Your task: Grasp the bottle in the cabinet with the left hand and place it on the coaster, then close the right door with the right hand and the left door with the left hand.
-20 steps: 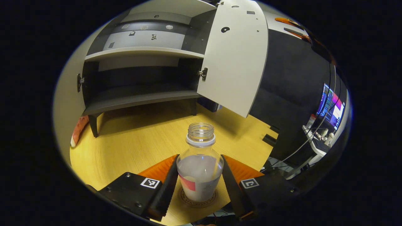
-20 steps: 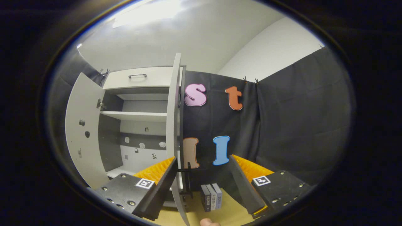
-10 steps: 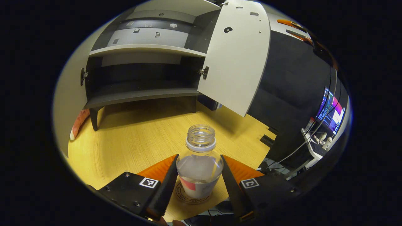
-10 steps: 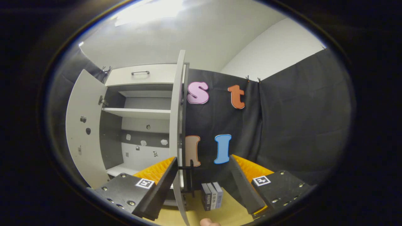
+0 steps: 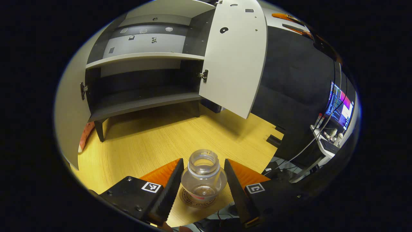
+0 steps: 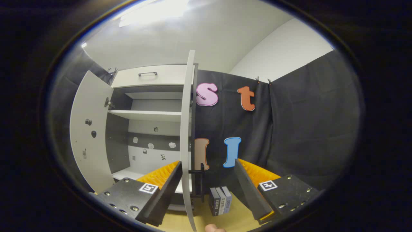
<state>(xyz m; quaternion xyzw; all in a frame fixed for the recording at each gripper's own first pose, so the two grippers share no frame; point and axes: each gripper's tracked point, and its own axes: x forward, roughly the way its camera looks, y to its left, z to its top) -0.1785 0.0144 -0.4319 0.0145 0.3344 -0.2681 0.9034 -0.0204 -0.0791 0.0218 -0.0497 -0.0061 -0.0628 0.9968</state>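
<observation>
Your clear, uncapped plastic bottle (image 5: 203, 178) stands upright on the round printed coaster (image 5: 190, 200) on the wooden tabletop (image 5: 145, 141), between your left gripper (image 5: 202, 190) fingers, which look spread just clear of it. The coming move turns on the pale grey right door (image 6: 186, 129): it stands edge-on straight ahead of your right gripper (image 6: 206, 190), its long edge vertical, just inside the left finger. Those fingers are spread and hold nothing, aimed level at the grey cabinet (image 6: 151, 135).
</observation>
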